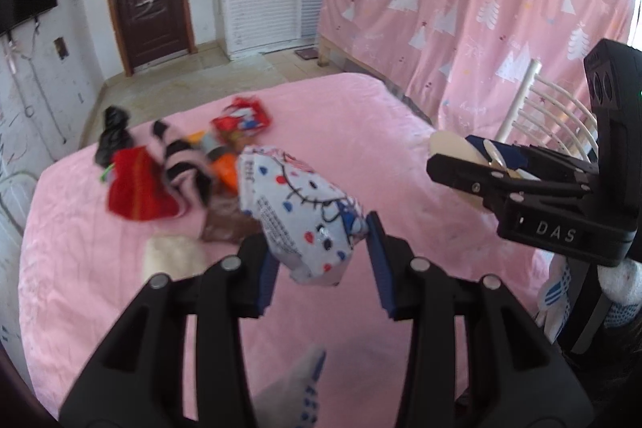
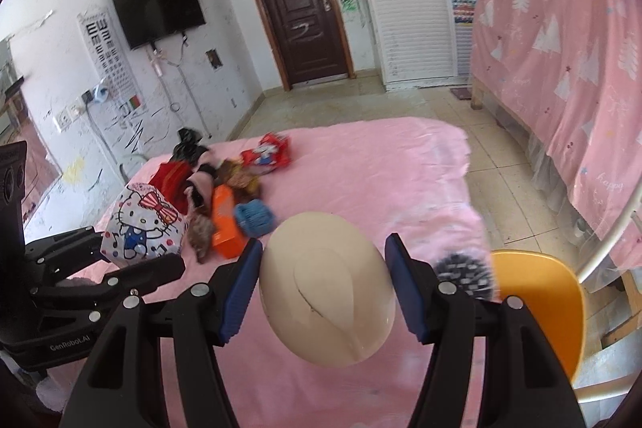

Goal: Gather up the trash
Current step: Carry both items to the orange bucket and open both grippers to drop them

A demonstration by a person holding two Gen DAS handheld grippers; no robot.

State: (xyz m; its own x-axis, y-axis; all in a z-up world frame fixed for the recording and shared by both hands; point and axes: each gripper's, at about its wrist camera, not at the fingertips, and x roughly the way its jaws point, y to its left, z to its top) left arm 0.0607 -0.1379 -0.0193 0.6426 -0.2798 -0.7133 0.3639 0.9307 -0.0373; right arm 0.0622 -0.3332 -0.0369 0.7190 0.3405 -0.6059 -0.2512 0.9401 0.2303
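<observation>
Two claws hang over a pink bed [image 2: 361,167], each with something between its blue pads. Nearest in the right wrist view, the right claw [image 2: 323,285] is clenched on a beige paper disc [image 2: 327,291], held above the bedspread with a yellow chair [image 2: 537,307] just to its right. In the left wrist view, the left claw [image 1: 323,259] grips a white cartoon-cat snack bag [image 1: 299,211] by its lower end, the bag tilting up and away. Beyond both claws, near the far left part of the bed, lies a heap of litter: an orange packet [image 2: 224,223], a blue knitted piece [image 2: 253,217], a red cloth [image 1: 138,189], a red snack bag [image 2: 267,153] and a black plastic bag [image 1: 112,135].
</observation>
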